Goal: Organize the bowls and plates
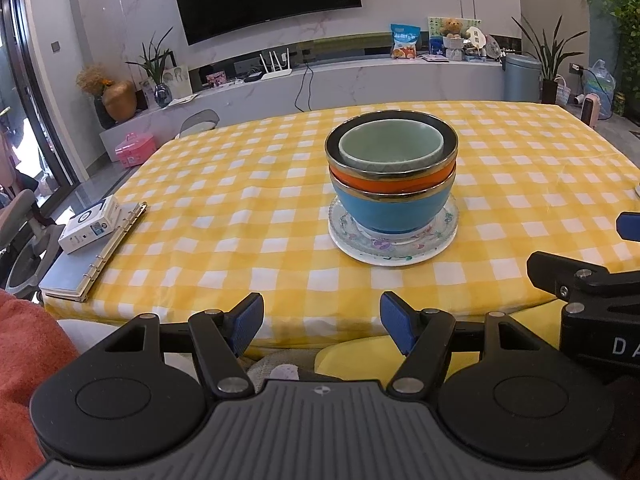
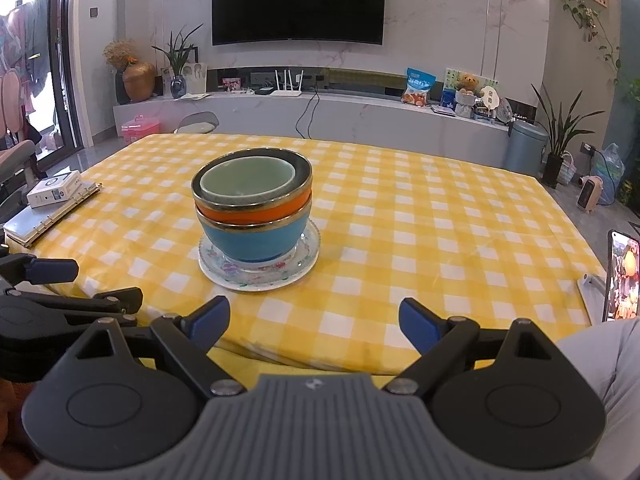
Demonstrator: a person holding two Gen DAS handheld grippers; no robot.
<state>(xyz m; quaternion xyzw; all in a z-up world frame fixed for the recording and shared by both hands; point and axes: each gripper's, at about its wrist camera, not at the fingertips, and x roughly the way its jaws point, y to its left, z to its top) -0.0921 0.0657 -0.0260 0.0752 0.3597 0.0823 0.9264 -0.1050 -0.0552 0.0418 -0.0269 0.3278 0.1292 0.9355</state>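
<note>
a table under a yellow checked cloth (image 2: pixel 420 216) fills the foreground. behind it a pale marble wall (image 2: pixel 440 20) carries a large dark television (image 2: pixel 298 2) above a long low marble console (image 2: pixel 360 114). on the console stand a white router (image 2: pixel 286 90), a golden vase (image 2: pixel 138 80) at its left end and a teddy bear (image 2: pixel 468 82) toward its right. a grey bin (image 2: pixel 524 146) and a potted plant (image 2: pixel 560 140) sit on the grey floor at right. daylight enters through a glass door (image 2: pixel 36 80) at left.

My left gripper (image 1: pixel 322 322) and right gripper (image 2: pixel 314 322) share black linkages, silver screws, blue fingertip pads (image 1: pixel 248 320), and ribbed grey bodies.
</note>
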